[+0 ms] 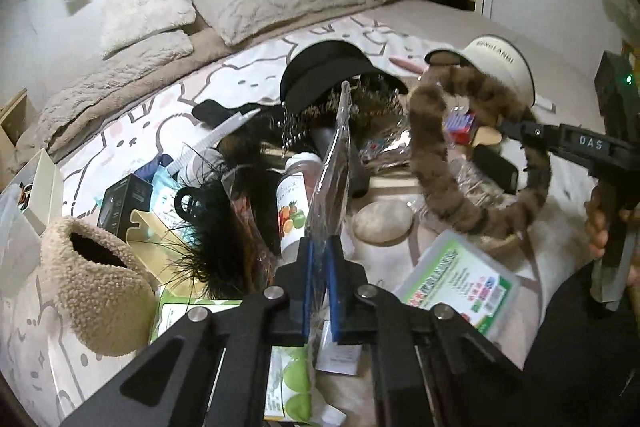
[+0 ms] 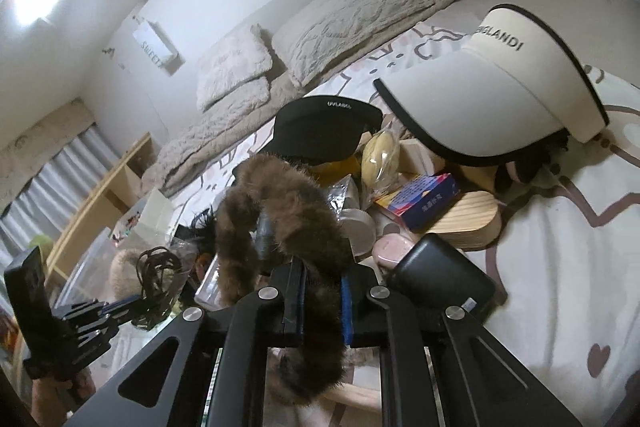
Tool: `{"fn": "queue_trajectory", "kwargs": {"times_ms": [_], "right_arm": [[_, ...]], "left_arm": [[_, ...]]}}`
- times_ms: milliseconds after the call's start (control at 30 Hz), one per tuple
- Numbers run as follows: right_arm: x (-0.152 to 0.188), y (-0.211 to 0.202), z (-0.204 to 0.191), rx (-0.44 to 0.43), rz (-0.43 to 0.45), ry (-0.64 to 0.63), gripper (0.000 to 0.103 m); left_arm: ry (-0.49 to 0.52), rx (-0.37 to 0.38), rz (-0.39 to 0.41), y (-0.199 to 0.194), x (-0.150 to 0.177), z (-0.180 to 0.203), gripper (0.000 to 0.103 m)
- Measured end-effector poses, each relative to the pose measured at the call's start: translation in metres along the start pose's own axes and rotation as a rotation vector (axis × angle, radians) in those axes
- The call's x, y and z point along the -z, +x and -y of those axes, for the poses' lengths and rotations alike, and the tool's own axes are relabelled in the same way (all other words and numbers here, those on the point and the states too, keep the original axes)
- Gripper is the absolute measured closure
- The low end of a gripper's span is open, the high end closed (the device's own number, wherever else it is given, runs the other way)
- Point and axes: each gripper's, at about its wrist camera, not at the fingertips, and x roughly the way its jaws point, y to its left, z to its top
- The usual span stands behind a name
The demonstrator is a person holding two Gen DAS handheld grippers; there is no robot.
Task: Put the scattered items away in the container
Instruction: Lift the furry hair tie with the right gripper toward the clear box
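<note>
Clutter covers the middle of the bed: a black cap, a white visor, a bottle with fruit on its label, a fleece pouch, a black feather clip, a small blue box and more. The left gripper has its blue pads pressed together on a flat clear plastic packet, which stands on edge above the pile. The right gripper is pinched on a brown furry headband, lifted clear of the heap, its loop hanging free. A clear plastic bin sits at the left edge of the bed, beside the fleece pouch; I take it to be the container, though little of it shows. Both things look ready to be carried there. The packet is slick and held only at its lower edge, so it could slide out or swing over if tilted. The headband is held on soft fur, and the band may twist in the grip, letting the loop snag the cap brim, the feathers or the other gripper. With both grippers heading for the same bin from close together, they could knock each other or sweep loose items off the bed.
</note>
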Motion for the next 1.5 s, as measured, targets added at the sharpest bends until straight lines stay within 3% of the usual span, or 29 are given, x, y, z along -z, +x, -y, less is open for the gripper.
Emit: {"fn": "queue_trajectory", "kwargs": {"times_ms": [700, 1500], "right_arm": [[-0.018, -0.055, -0.032, -0.052, 0.113, -0.040, 0.089], [-0.064, -0.111, -0.087, -0.060, 0.265, -0.212, 0.089]], "left_arm": [[-0.069, -0.024, 0.121, -0.065, 0.005, -0.011, 0.096], [-0.206, -0.219, 0.334, -0.186, 0.025, -0.074, 0.096]]}}
